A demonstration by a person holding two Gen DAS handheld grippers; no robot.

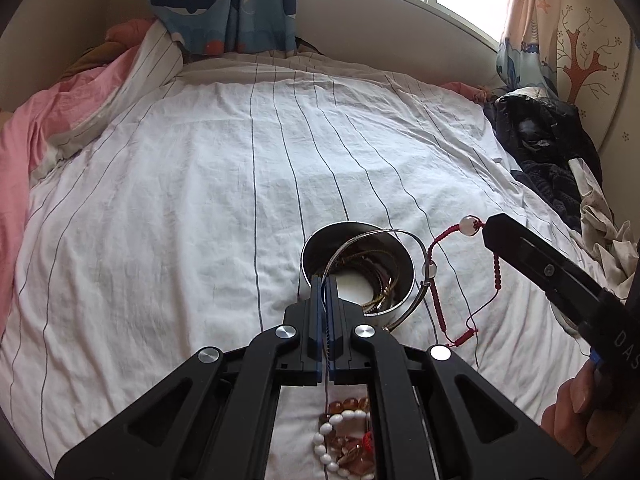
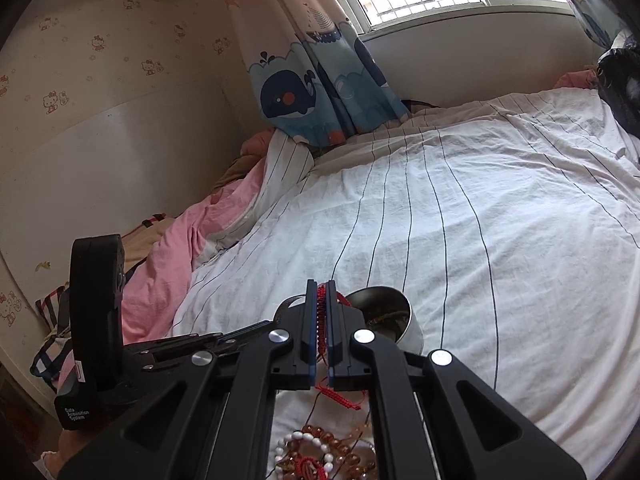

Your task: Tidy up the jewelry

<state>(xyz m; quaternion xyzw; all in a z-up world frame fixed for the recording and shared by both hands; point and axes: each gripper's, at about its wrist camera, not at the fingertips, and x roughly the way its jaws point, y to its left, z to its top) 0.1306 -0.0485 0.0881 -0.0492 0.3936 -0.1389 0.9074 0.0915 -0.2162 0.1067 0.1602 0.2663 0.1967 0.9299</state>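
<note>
My left gripper [image 1: 324, 280] is shut on a thin silver bangle [image 1: 422, 256], which arcs over and around a steel bowl [image 1: 316, 240] on the bed. Inside the bowl lie several gold and dark bangles [image 1: 384, 284]. To the right, my right gripper [image 1: 486, 228] is shut on a red cord bracelet [image 1: 434, 292] with white beads, and the cord dangles to the sheet. In the right wrist view, the red cord [image 2: 320, 312] is pinched between the right gripper [image 2: 320, 284] pads, with the bowl [image 2: 404, 308] just beyond. A pile of white and amber bead bracelets [image 1: 344, 440] [image 2: 320, 452] lies beneath both tools.
A white striped sheet [image 1: 200, 200] covers the bed. A pink quilt [image 1: 32, 140] is bunched at the left and dark clothes [image 1: 536, 140] at the right. Whale-print curtains [image 2: 320, 92] and a window are behind. The left tool's black body [image 2: 96, 300] and a hand [image 1: 580, 412] are close by.
</note>
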